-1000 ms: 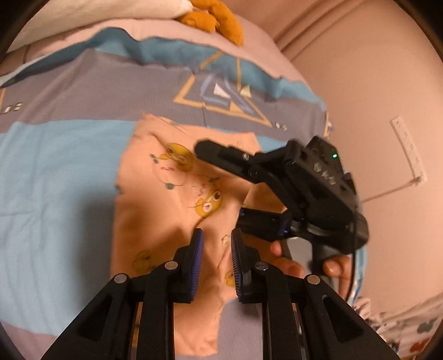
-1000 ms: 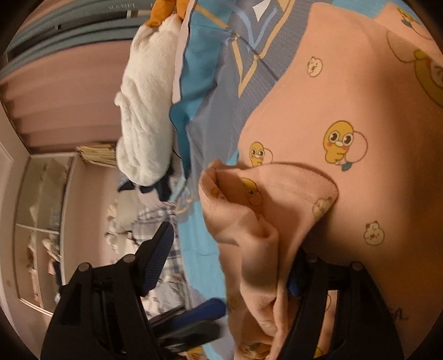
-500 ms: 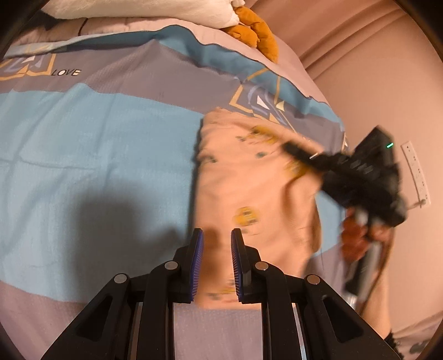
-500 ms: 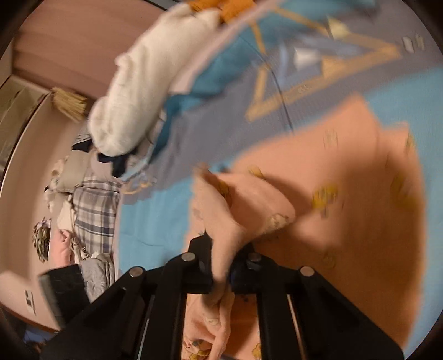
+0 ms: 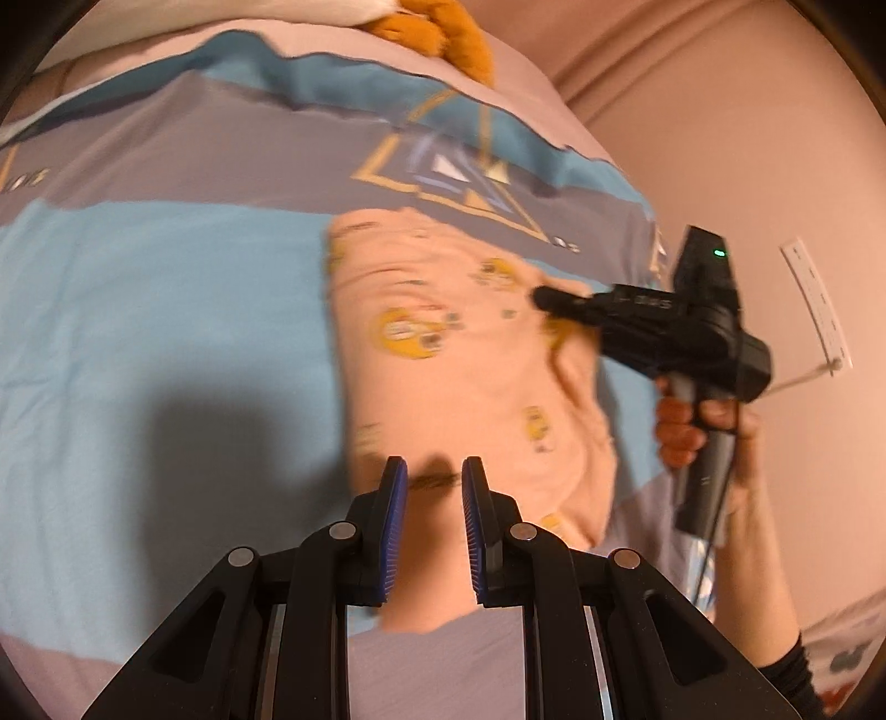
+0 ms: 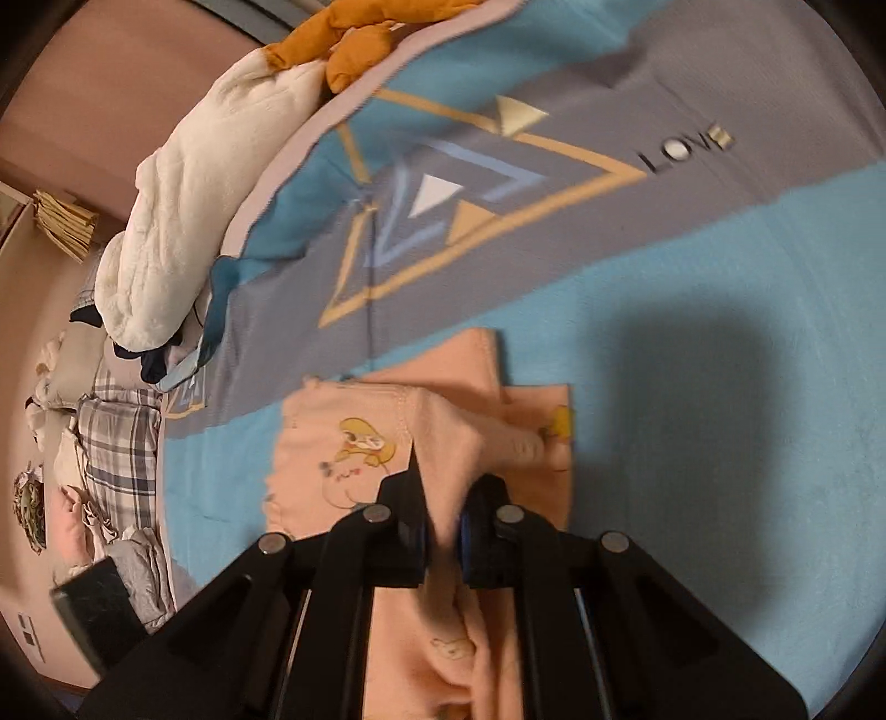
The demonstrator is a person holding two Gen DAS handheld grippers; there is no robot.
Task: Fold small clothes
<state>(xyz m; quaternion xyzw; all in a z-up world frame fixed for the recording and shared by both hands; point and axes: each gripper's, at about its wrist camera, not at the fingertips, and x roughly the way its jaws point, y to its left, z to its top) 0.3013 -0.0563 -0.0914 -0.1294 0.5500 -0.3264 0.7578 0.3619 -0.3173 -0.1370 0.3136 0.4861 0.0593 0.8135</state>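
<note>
Bedspread point(image 5: 166, 343), blue and grey bands with a triangle print, fills both views. White fluffy blanket point(image 6: 194, 221) and orange plush point(image 6: 354, 50) lie along its far edge; plaid cloth pile point(image 6: 116, 448) sits off the bed's side. Peach garment point(image 5: 459, 376) with yellow duck prints lies on the blue band, partly folded over itself. Right gripper point(image 6: 440, 531), fingers pinched narrow, clamps a bunched fold of the garment lifted off the layer beneath. In the left view the person's hand point(image 5: 698, 426) grips its handle. Left gripper point(image 5: 434, 520) hovers above the garment's near edge, fingers a narrow gap apart, nothing between them.
</note>
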